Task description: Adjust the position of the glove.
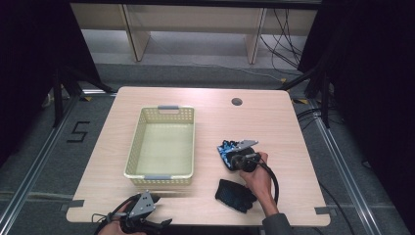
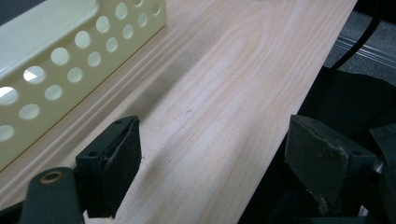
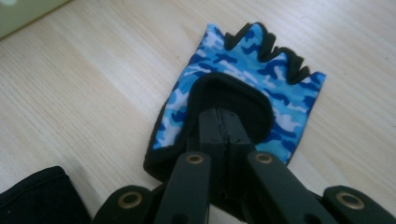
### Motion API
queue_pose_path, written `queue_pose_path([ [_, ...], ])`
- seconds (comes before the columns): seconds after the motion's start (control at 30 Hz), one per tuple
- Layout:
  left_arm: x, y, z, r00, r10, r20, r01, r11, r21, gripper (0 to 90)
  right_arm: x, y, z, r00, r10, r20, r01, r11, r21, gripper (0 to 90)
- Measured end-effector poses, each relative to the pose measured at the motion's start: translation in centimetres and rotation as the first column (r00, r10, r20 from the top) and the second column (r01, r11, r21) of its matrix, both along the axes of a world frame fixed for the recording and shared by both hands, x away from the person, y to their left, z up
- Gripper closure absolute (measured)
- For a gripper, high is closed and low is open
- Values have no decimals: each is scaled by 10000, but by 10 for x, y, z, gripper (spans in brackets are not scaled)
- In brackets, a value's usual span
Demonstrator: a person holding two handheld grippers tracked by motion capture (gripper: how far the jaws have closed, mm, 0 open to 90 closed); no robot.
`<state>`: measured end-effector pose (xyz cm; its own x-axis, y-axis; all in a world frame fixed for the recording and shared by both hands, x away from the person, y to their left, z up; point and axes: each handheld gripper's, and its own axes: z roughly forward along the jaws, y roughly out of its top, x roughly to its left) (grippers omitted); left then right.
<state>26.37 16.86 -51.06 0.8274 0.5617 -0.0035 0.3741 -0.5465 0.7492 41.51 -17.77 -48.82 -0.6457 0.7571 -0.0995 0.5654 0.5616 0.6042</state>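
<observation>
Two grippers, right gripper (image 3: 227, 135) closed, seemingly pinching blue camouflage glove (image 3: 243, 74), left gripper (image 2: 212, 158) wide open, empty

Blue camouflage fingerless glove (image 3: 243, 79) (black-trimmed) — flat on table (image 3: 93, 70).

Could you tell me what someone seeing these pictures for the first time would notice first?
The eye goes first to the blue camouflage fingerless glove lying on the wooden table, right of centre, with the right gripper shut at its black cuff opening. A second, black glove lies just nearer the table's front edge. To the left stands a pale yellow perforated basket, and the left gripper waits open at the front edge.
</observation>
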Motion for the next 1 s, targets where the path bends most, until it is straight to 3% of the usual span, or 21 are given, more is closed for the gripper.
queue_pose_path([
  [0.07,0,0,0,10000,6,7,-6,10000,1,181,0,2,-2,9999,105,107,-105,9999,-47,900],
  [0.1,0,0,0,10000,29,-8,-29,10000,-12,181,-1,7,-2,9998,198,-40,-197,9996,181,900],
  [0.13,0,0,0,10000,29,-8,-29,10000,-12,181,0,10,-4,9994,314,145,-318,9991,291,900],
  [0.17,1,0,-1,10000,-3,16,3,9999,104,181,-1,13,-3,9994,331,-133,-327,9990,298,900],
  [0.27,0,0,0,10000,17,-9,-17,10000,-10,181,0,23,-5,9989,437,-149,-428,9976,541,900],
  [0.43,0,0,0,10000,0,-11,0,10000,5,181,11,52,-6,9958,871,-294,-846,9934,770,900],
  [0.7,1,1,0,10000,-64,25,64,9999,124,181,26,77,-6,9929,1011,-630,-946,9905,996,900],
  [0.73,0,1,0,10000,-29,-18,30,10000,27,181,28,81,-6,9919,1039,-730,-962,9901,1022,900],
  [0.77,-1,-1,-1,9995,83,-303,-90,9996,-255,181,31,86,-5,9907,1159,-705,-1095,9900,889,893],
  [0.8,-1,-1,-1,9995,83,-303,-90,9996,-255,181,31,86,-5,9907,1159,-705,-1095,9900,889,893],
  [0.83,-1,0,-1,9996,93,-261,-97,9998,-180,182,35,86,-4,9877,1479,-504,-1444,9872,674,881],
  [1.0,-1,0,-1,9996,97,-264,-101,9998,-149,181,36,81,2,9892,1376,-513,-1327,9872,885,829],
])
